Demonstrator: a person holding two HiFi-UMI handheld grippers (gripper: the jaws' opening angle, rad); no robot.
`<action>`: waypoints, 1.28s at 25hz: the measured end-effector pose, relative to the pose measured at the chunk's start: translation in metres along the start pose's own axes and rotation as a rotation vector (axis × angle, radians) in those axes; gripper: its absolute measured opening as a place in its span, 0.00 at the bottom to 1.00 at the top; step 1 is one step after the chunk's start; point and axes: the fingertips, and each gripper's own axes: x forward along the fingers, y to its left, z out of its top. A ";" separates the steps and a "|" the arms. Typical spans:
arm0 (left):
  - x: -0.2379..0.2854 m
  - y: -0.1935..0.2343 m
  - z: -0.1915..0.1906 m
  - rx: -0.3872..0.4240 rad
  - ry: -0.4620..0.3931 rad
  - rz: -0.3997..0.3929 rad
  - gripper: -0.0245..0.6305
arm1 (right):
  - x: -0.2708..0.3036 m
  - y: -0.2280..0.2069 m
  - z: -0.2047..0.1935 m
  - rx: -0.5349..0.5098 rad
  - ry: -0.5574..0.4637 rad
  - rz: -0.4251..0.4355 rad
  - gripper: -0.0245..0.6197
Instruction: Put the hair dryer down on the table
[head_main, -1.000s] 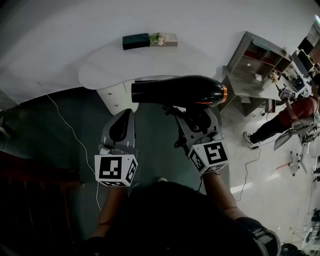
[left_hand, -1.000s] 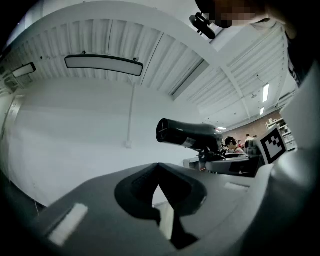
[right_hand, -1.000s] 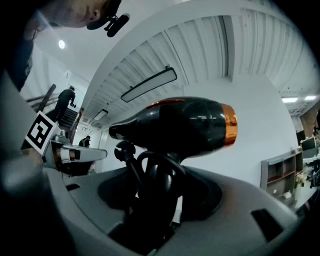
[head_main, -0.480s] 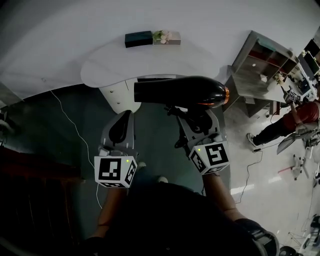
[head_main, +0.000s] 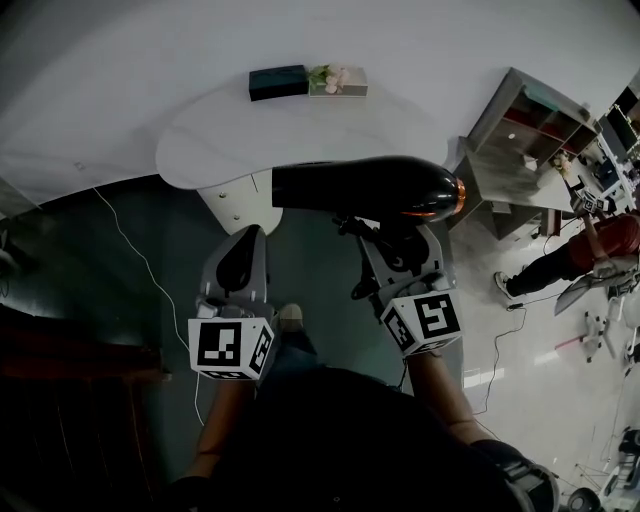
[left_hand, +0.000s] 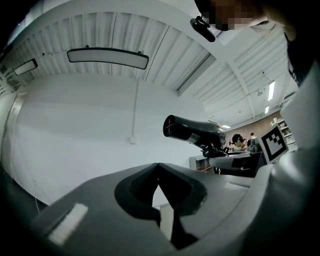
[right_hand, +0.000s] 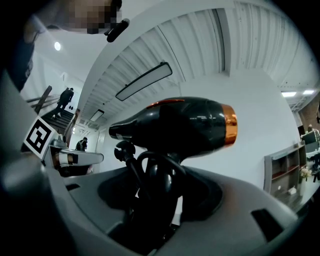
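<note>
Closest in, the person's two forearms reach forward from a dark torso. The left tongs hang over the dark floor with their marker cube facing up. In the left gripper view the tongs are closed tip to tip, with nothing between them. A shoe shows just beyond that cube.

The right tongs are clamped on the handle of the hair dryer. In the right gripper view the black handle and its bunched cord fill the gap between the jaws of the tongs, and the dryer's barrel stands above them.

The dryer is up in the air on the near side of the table, not resting on it. Its long axis runs crosswise to the person. The open nozzle points toward the person's left, the orange-ringed rear end toward the right, and the handle comes back toward the person. From the left gripper view the hair dryer shows its round nozzle mouth.

Farther off, the white curved table carries a dark box and a pale box with flowers, side by side at its far edge against the white wall. A thin white cable trails over the floor at the left. To the right stands a grey shelf unit, and beyond it is a person in a red top.
</note>
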 end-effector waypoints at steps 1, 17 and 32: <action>0.008 0.010 0.000 0.000 -0.005 0.001 0.06 | 0.013 -0.001 -0.001 -0.004 0.002 -0.002 0.42; 0.149 0.139 -0.012 -0.023 -0.051 -0.097 0.06 | 0.184 -0.027 -0.023 0.014 0.003 -0.130 0.42; 0.167 0.148 -0.019 -0.050 -0.051 -0.136 0.06 | 0.200 -0.032 -0.030 0.007 0.027 -0.155 0.42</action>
